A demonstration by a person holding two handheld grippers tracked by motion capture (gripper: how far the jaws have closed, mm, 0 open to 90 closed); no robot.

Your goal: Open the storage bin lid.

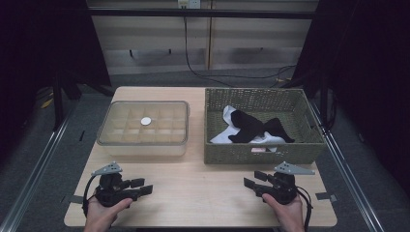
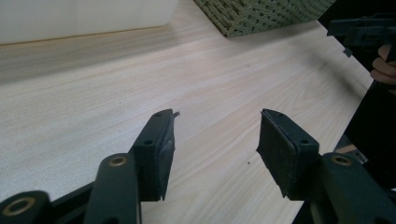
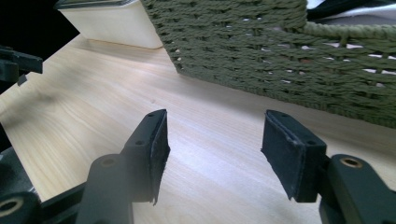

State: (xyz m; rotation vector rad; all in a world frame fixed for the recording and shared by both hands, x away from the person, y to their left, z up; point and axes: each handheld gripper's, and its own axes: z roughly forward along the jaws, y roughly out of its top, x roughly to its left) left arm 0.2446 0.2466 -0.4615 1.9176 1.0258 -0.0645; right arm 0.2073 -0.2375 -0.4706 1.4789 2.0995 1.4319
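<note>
My left gripper [image 1: 144, 186] rests low over the table's front left, open with nothing between its jaws [image 2: 215, 149]. My right gripper [image 1: 252, 179] sits at the front right, also open and empty [image 3: 215, 149], just in front of the green woven basket [image 1: 309, 150]. Inside the basket lie black socks [image 1: 251, 126] tangled with white socks [image 1: 228, 116]. A clear lidded box [image 1: 143, 127] with a grid of compartments stands at the left, a small white round disc [image 1: 146, 121] on its lid.
The wooden table [image 1: 203, 186] has open surface between my two grippers. The basket wall [image 3: 289, 60] rises close ahead of my right gripper. The box's side [image 2: 79, 18] lies beyond my left gripper. Black cables run along the floor behind the table.
</note>
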